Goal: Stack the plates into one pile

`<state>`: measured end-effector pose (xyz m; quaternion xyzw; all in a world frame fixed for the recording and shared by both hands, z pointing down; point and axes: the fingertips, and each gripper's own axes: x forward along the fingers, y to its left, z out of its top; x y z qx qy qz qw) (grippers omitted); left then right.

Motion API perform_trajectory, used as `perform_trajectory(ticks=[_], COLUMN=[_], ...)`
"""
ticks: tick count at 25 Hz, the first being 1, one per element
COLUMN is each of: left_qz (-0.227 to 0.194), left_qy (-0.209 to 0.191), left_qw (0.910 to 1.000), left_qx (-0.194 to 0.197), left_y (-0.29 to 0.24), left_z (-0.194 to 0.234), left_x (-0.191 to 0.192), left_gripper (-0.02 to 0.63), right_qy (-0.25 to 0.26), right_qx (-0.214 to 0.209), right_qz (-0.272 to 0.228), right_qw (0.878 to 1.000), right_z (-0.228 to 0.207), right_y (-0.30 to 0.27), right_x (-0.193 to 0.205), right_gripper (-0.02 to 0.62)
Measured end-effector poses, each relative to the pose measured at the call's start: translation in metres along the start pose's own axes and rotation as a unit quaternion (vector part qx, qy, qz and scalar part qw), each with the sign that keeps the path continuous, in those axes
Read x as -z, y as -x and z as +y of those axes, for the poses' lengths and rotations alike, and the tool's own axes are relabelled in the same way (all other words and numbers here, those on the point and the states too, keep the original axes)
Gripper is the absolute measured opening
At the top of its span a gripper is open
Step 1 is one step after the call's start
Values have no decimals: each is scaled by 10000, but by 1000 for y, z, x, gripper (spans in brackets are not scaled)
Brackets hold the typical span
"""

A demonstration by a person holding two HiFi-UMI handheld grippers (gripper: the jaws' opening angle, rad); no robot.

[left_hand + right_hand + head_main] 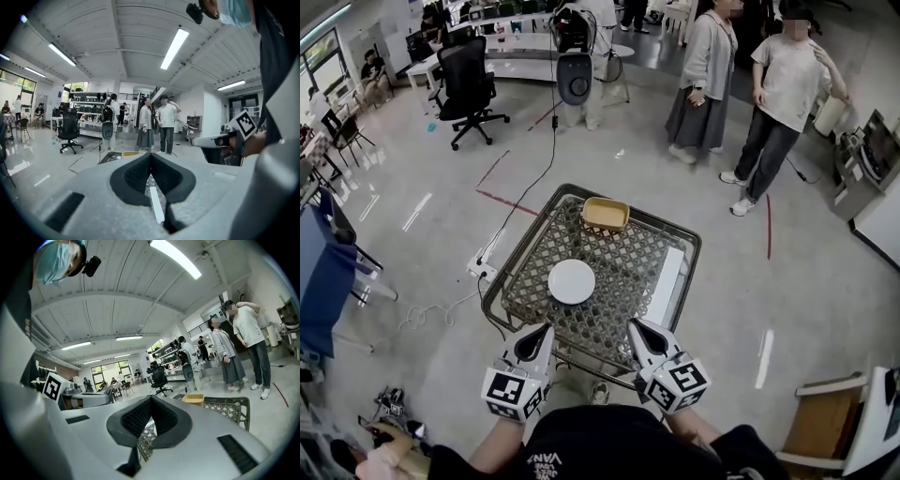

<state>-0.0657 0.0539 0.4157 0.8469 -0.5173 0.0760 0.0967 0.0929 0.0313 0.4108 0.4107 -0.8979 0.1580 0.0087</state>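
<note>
The surface (623, 258) is dark metal lattice with a matt look, the round plate (572, 281) smooth white and faintly shiny, the square plate (606, 214) matt tan, the floor (412, 253) polished grey and reflective, and the left gripper (150, 154) matt grey plastic with black ribbed pads (136, 177).

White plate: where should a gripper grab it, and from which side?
Probably its thin near rim, coming in low from the person's side. The white plate lies flat on the mesh table, so only the rim offers a lip, and the left gripper is nearest.
</note>
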Motion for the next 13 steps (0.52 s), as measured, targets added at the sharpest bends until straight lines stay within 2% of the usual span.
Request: perform_trajectory(ticks=[13], left_qz=[-158], left_qy=[80], left_qw=[9997], left_qx=[-163], left_y=[17], left_z=[5], left_x=[-6], left_gripper=[20], right_qy=[-49], right_qx=[41], right_qz=[-15], right_qw=[10000], right_z=[10], right_y=[1], right_x=[-1], right_gripper=[2])
